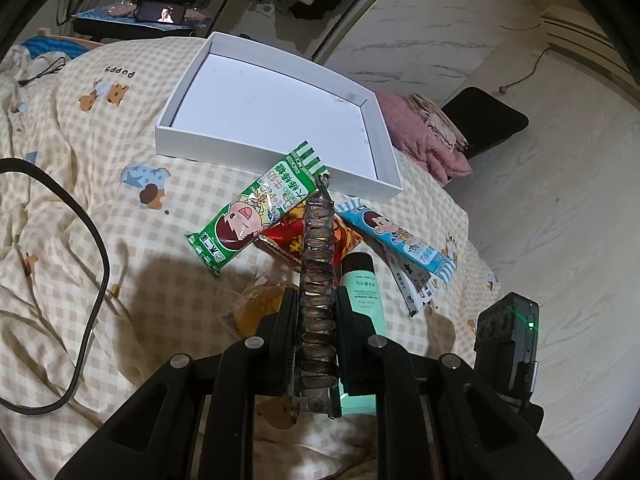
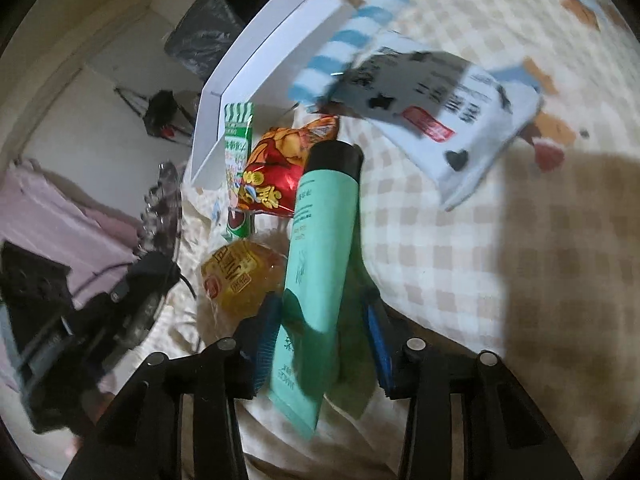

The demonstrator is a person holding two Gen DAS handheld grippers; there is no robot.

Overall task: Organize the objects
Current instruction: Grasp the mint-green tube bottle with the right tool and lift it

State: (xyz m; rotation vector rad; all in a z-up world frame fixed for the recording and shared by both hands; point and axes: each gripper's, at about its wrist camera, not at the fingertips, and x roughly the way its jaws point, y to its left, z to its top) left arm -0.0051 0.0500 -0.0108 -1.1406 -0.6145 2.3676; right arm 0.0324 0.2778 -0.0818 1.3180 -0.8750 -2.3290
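My left gripper is shut on a dark ridged hair clip, held above a pile of items on the checked bedspread. Beyond it lies an open white box. The pile holds a green candy packet, a red snack bag, a blue candy packet, a white packet and a yellow wrapped cake. My right gripper straddles a mint-green tube with a black cap; the jaws stand on either side of it, with a gap on the right side. The right wrist view is blurred.
A black cable loops across the bedspread at left. A pink blanket and a black stool sit beyond the bed's right edge. A phone with a lit screen lies at the back.
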